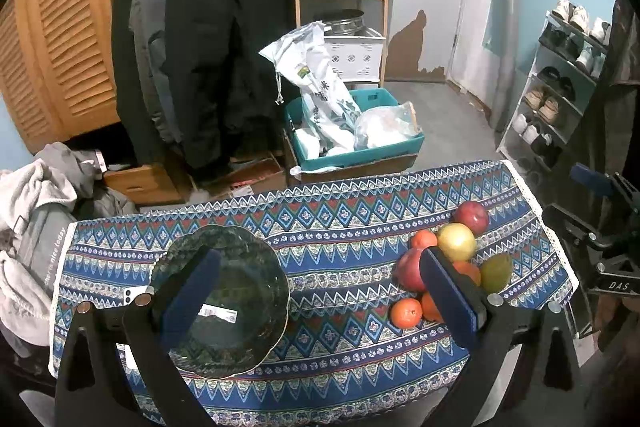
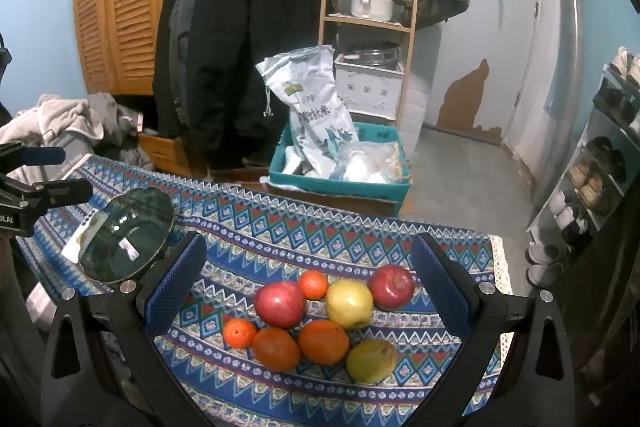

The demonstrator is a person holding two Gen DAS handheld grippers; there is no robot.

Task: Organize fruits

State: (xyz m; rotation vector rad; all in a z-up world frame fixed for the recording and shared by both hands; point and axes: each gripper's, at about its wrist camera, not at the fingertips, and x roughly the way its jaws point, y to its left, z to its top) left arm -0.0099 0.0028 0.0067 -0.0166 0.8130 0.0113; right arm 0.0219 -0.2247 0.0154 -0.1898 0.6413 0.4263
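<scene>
On the small table, a woven cloth [image 2: 320, 239] with blue, red and white zigzag bands and a lace edge covers the whole top. At its left end I note a dark green glass bowl [image 2: 124, 239] with a scalloped rim, glossy, a white barcode label stuck inside; it holds nothing else that I can see. Under its left edge lie white paper slips [image 2: 82, 239].

Toward the right end the fruit sits loose on the cloth, bunched and mostly touching: two red apples [image 2: 279, 303], smooth and shiny, one at far right of the group [image 2: 391, 286]; a yellow apple [image 2: 349, 303] between them; a small orange [image 2: 313, 285] at the far side; another small one [image 2: 239, 333] at the left; two larger, dimpled oranges [image 2: 276, 349] [image 2: 323, 342] on the near side; a green-yellow pear [image 2: 371, 361] nearest right.

My right gripper [image 2: 308, 281] stands wide apart, blue padded fingers either side of the fruit pile, above it, gripping nothing. My left gripper [image 1: 320, 291] is likewise spread and empty, one pad over the bowl, the other over the fruit.

Beyond the table, on the floor, a teal crate [image 2: 340, 183] holds a printed white sack and clear plastic bags.
</scene>
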